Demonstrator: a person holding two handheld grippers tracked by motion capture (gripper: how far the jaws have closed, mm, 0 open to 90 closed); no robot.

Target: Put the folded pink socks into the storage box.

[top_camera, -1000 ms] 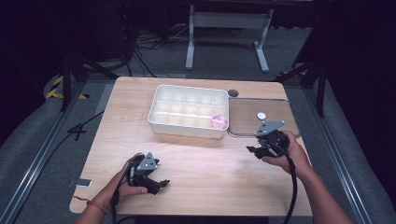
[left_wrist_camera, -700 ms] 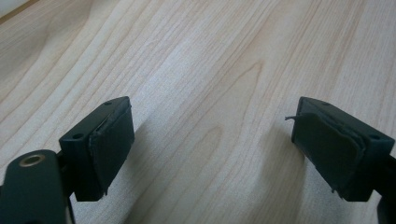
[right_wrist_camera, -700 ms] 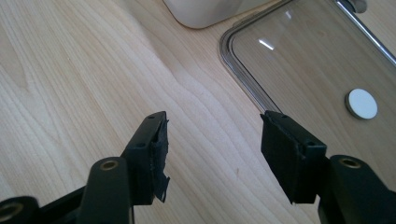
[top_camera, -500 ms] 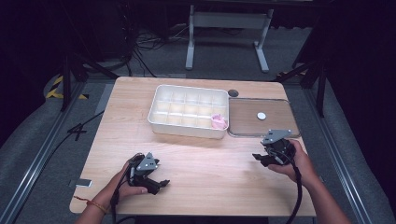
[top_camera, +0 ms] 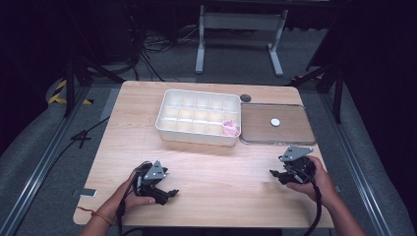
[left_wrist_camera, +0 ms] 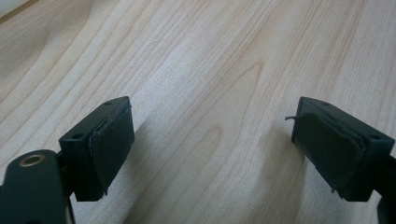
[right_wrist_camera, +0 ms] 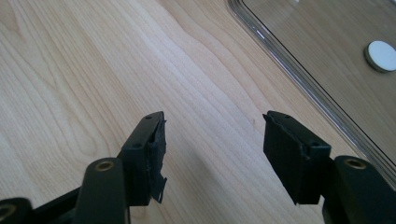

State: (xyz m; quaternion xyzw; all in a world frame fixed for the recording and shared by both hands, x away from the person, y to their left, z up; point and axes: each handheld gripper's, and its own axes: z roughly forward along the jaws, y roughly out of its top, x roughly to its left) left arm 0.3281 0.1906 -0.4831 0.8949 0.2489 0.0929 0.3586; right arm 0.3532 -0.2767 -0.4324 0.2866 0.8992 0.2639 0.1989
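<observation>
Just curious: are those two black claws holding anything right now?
No. Left gripper and right gripper are both open, with bare table between their jaws.

Both hands sit low over the counter (top_camera: 216, 162): left gripper (top_camera: 164, 192) gaping with nothing between its fingers (left_wrist_camera: 109, 144), right gripper (top_camera: 276, 174) wide open too, also empty.

A: What lies nearest the hands?
B: A small white disc (top_camera: 275, 122), round and flat, resting on the clear tray (top_camera: 295, 140) right of centre in the high view.
A: And in the right gripper view?
B: The disc (right_wrist_camera: 382, 55) sits at the upper right edge, lying flat, well inside the tray's shiny rim (right_wrist_camera: 299, 74).
</observation>
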